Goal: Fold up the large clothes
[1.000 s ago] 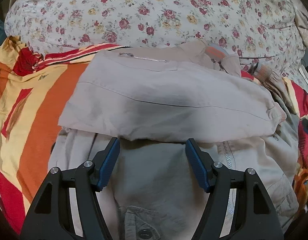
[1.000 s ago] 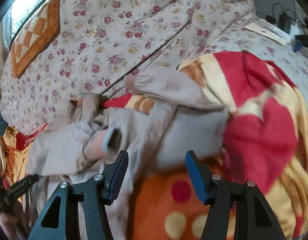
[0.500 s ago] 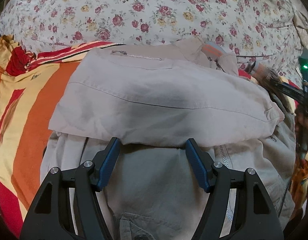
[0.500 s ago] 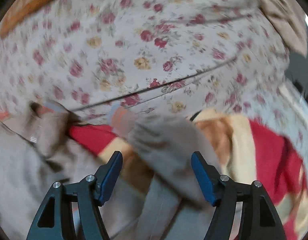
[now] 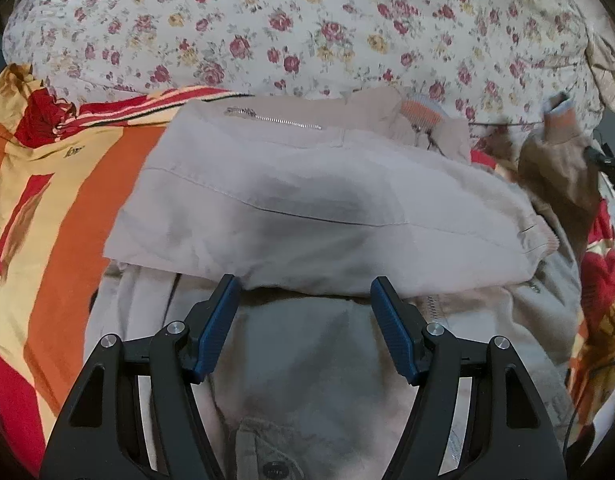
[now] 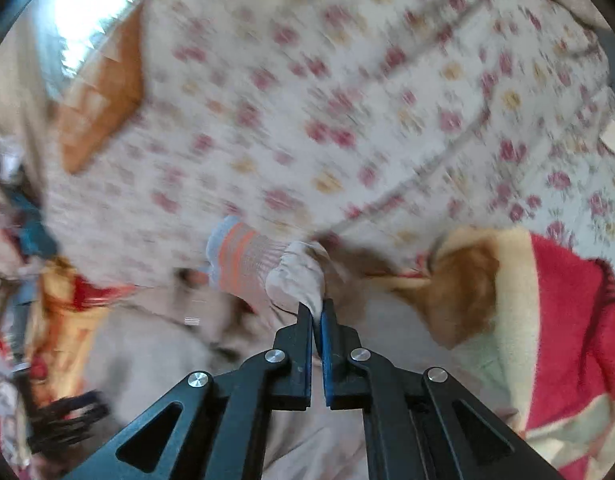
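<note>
At right of the left-wrist frame, raised free sleeve [image 5: 559, 168] of beige jacket [image 5: 307, 208], cuff up, long axis down toward the body; already folded sleeve [image 5: 291, 220] across the middle. Nearer: right gripper [image 6: 317, 312], just closed, clamped on sleeve cloth beside striped cuff [image 6: 243, 260]. Left gripper [image 5: 305, 300] apart, empty, over jacket front.

Item count: one beige jacket [image 5: 315, 208], carrying two sleeves, each ending in one striped ribbed cuff [image 6: 243, 260]. Two zippers are visible on the jacket. One floral bedspread [image 5: 307, 20]. One red, orange and yellow blanket [image 5: 55, 200]. Two grippers: left gripper [image 5: 305, 300], right gripper [image 6: 316, 312].
</note>
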